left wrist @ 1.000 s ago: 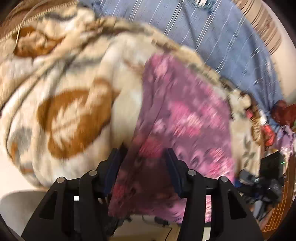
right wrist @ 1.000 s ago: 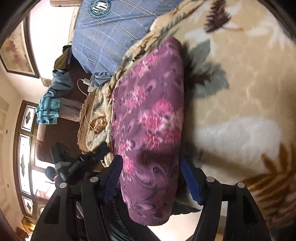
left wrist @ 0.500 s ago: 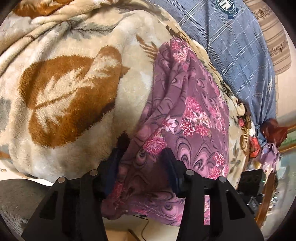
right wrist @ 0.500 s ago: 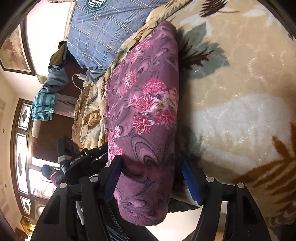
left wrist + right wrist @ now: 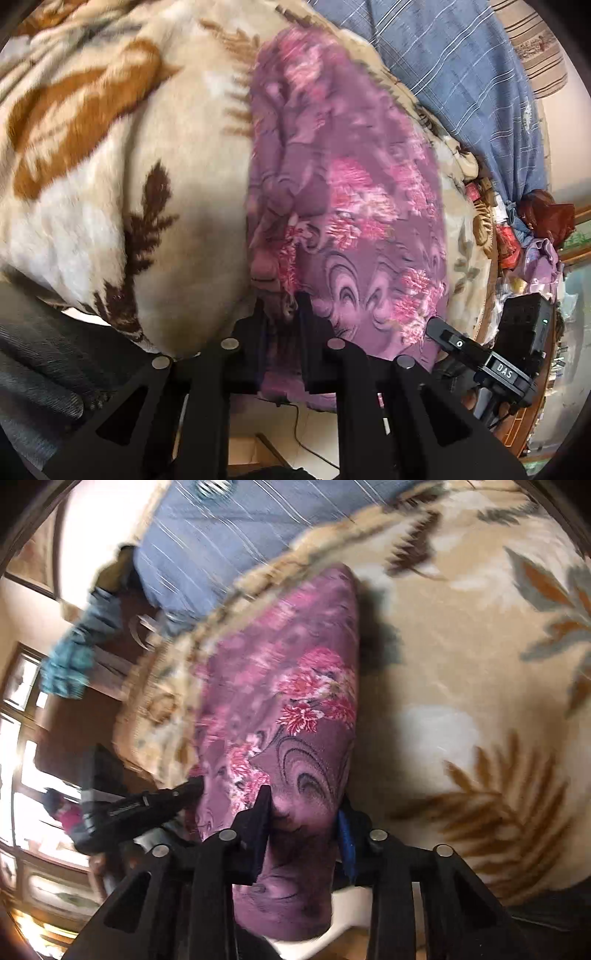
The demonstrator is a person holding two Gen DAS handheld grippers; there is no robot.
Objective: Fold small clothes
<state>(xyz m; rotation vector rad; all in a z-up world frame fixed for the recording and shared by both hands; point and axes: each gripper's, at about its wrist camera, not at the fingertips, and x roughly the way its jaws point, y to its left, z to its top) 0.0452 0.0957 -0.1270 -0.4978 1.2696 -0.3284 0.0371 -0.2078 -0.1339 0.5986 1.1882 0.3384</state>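
A purple cloth with pink flowers (image 5: 347,206) lies as a long folded strip on a cream blanket with brown leaves (image 5: 110,166). Its near end hangs over the bed edge. My left gripper (image 5: 281,314) is shut on the left near corner of the cloth. In the right wrist view the same cloth (image 5: 295,709) runs away from me, and my right gripper (image 5: 304,812) has its jaws partly closed around the near right part of the cloth, which bulges between them.
A blue striped pillow (image 5: 461,74) lies at the far end of the bed. A black device (image 5: 480,358) and cluttered things (image 5: 532,236) sit beside the bed. In the right wrist view a window (image 5: 22,738) and a teal cloth (image 5: 70,664) are at the left.
My left gripper has closed from open to a tight pinch on the cloth's near corner. My right gripper's jaws have narrowed around the cloth. Both views have shifted and blurred.
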